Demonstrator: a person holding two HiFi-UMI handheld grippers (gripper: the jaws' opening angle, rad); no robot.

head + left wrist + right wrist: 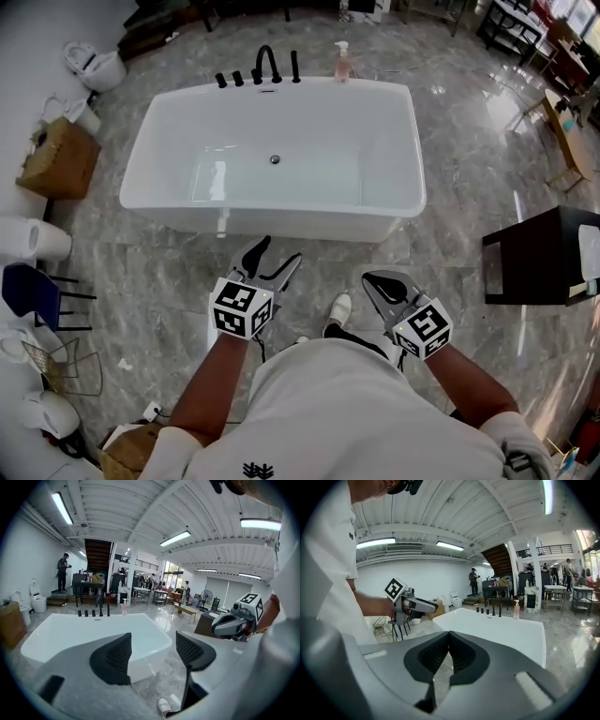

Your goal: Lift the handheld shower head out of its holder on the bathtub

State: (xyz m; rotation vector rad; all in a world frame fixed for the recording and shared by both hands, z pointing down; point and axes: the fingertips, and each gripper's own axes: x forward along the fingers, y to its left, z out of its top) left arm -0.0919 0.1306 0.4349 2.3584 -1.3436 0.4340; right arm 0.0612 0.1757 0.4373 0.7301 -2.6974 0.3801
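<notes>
- Standing at the near side of the bathtub (281,217), the person holds both tools close to the body, well apart from the far rim.
- The shower head (295,67) is probably the slim black stick just right of the faucet (267,64), upright in its holder.
- The left gripper (279,251) is spread and empty; the right gripper (373,281) is pressed together on nothing.
- Best to step round, spread the right one, pinch the stick and draw it straight up, clear of the soap bottle (342,61).
</notes>
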